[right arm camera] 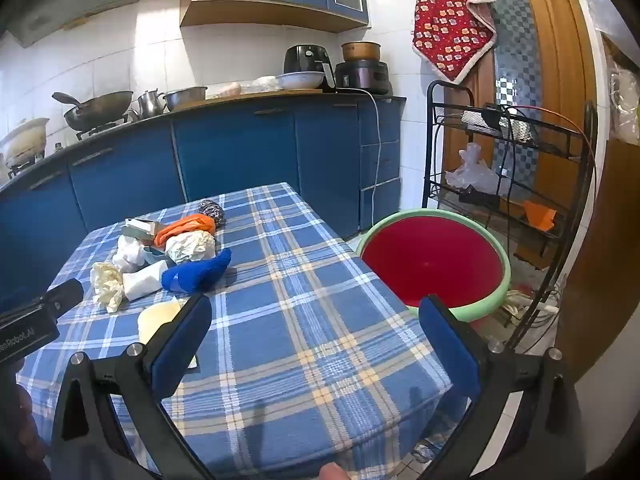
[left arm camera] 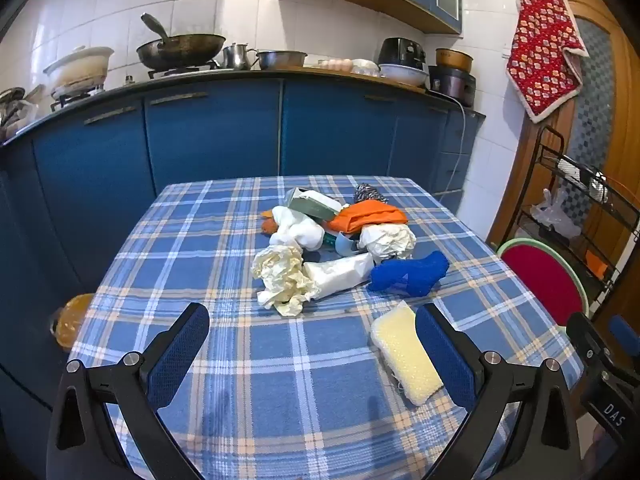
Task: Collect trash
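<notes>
A heap of trash lies mid-table on the blue plaid cloth (left arm camera: 248, 380): crumpled cream paper (left arm camera: 282, 276), a white wrapper (left arm camera: 340, 274), a white paper ball (left arm camera: 390, 240), an orange bag (left arm camera: 368, 214), a green carton (left arm camera: 314, 202) and a blue cloth (left arm camera: 410, 274). A yellow sponge (left arm camera: 404, 354) lies nearer, by the right finger of my left gripper (left arm camera: 312, 350), which is open and empty. My right gripper (right arm camera: 316, 346) is open too, over the table's right corner. A red basin with a green rim (right arm camera: 436, 262) stands off the table's right side.
Blue kitchen cabinets (left arm camera: 216, 136) with a wok (left arm camera: 180, 50) and pots run behind the table. A black wire rack (right arm camera: 512, 176) and a wooden door (right arm camera: 560, 80) stand to the right. A yellowish container (left arm camera: 72, 320) sits below the table's left edge.
</notes>
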`<state>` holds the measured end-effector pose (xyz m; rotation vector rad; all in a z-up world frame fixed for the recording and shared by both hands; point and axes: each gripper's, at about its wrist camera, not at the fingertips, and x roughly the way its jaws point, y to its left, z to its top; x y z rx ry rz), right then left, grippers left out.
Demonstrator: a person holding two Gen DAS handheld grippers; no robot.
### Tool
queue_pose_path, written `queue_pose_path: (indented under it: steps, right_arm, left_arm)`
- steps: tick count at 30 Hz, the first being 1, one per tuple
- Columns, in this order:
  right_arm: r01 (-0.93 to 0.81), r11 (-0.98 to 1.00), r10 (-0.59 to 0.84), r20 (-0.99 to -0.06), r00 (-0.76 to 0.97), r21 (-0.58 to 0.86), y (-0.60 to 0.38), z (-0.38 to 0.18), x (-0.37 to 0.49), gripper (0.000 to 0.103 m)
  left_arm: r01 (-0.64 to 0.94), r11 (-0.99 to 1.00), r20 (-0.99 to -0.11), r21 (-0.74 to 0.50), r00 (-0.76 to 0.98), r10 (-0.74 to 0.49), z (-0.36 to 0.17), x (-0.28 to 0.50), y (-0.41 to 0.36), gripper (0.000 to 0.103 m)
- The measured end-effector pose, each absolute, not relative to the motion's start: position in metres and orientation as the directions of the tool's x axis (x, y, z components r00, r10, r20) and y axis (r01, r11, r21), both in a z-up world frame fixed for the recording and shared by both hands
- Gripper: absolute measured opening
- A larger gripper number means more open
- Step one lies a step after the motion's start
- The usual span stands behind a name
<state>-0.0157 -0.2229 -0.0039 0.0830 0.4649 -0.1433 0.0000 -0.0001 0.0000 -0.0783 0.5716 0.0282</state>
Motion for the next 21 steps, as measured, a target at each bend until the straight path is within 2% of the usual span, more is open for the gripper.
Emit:
queue_pose_path:
  steps: [21]
  right_arm:
    - [0.156, 0.987, -0.123, -0.452, 0.883, 0.037, -0.2217, -0.0022, -0.016, 0.102]
  left_arm:
    - [-0.054, 0.996, -0.542, -0.074, 0.84, 0.006, 0.0027, -0.0018, 0.0048, 0.102]
